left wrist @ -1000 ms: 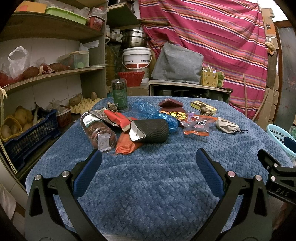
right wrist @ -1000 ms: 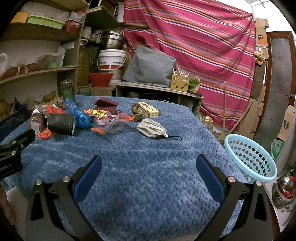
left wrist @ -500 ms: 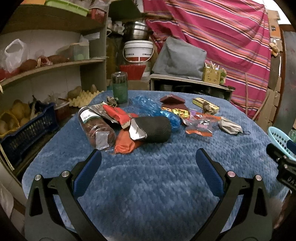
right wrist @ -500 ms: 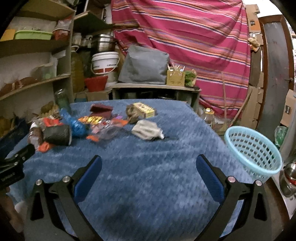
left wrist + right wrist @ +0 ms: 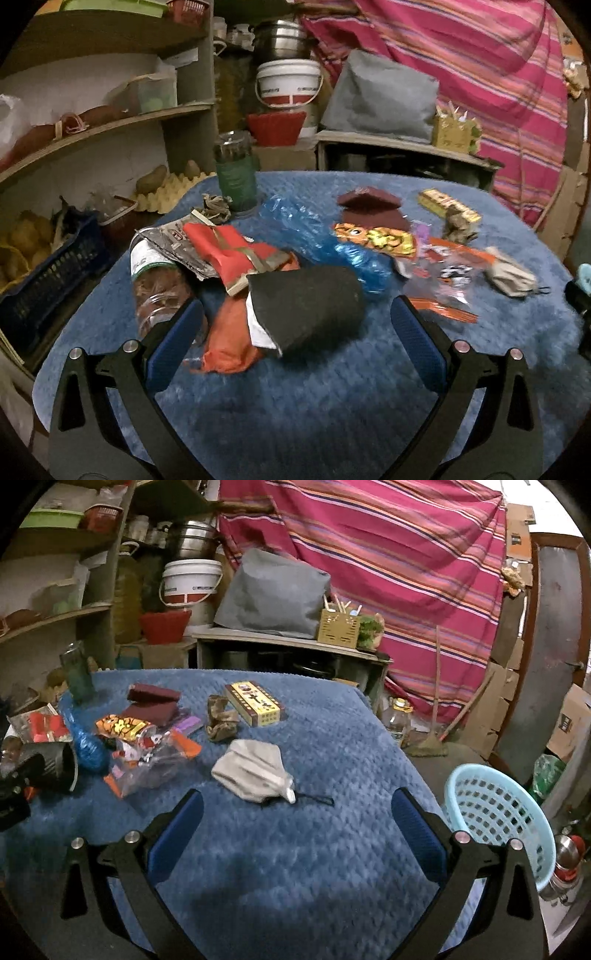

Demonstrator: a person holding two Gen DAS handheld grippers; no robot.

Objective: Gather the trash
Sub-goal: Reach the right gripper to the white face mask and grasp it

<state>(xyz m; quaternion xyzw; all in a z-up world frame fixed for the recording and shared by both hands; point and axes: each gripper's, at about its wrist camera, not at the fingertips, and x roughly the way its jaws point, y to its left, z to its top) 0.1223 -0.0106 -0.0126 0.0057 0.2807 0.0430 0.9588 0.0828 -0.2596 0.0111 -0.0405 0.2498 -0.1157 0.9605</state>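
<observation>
Both hand-held grippers I hold gape wide, grasping nothing: left hand-held gripper (image 5: 295, 325) faces a black cup (image 5: 310, 306) on its side mid-table (image 5: 295, 867), right hand-held gripper (image 5: 295, 812) a grey mask (image 5: 251, 768). No label reads clearly. A blue basket (image 5: 498, 816) sits off the table's right edge.

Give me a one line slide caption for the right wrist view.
Open right gripper faces a grey face mask on the blue blanket, light blue basket alongside.

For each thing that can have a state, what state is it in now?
left gripper: open, empty
right gripper: open, empty
black cup: lying on its side
clear bottle: lying down
green jar: upright
blue basket: upright beside the table
yellow box: lying flat
</observation>
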